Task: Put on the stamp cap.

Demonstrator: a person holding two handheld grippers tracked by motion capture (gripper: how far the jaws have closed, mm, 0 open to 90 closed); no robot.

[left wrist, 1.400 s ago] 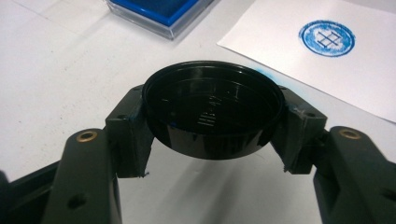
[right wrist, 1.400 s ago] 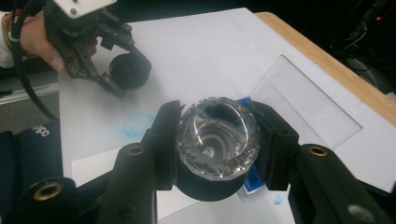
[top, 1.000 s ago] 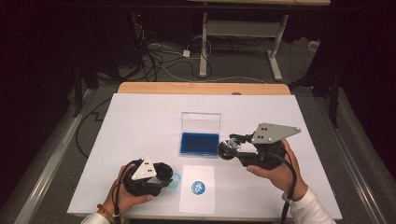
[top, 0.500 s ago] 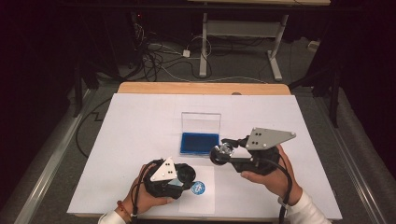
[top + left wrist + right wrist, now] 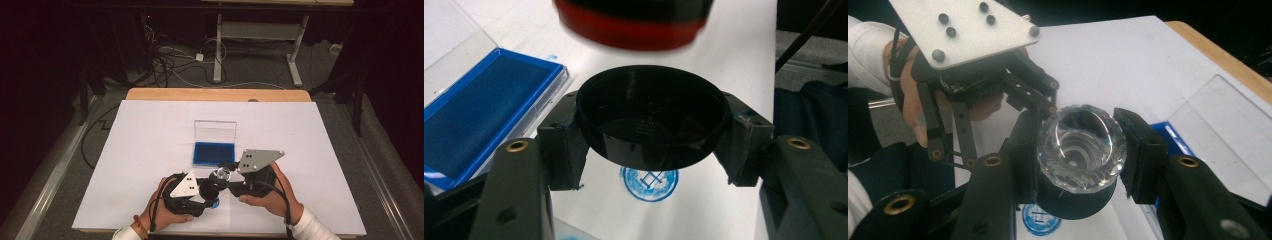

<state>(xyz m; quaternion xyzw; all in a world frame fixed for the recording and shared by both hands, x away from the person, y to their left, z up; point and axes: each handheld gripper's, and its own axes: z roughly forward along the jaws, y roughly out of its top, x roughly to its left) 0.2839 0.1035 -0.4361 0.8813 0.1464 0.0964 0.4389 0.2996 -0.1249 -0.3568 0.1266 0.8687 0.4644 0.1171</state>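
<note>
Bright table, dark surroundings (nearest edges perhaps blurred)

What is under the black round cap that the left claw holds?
Under the black cap lies white paper with a round blue stamp print. The cap covers the print's top edge, so that part cannot be seen.

One stamp [image 5: 1080,150], one cap [image 5: 651,122], one ink pad [image 5: 213,153], perhaps.

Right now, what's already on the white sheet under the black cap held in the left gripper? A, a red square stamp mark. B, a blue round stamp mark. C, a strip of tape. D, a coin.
B: in the left gripper view a blue round stamp mark shows on the white sheet just below the black cap clamped in the left gripper.
</note>
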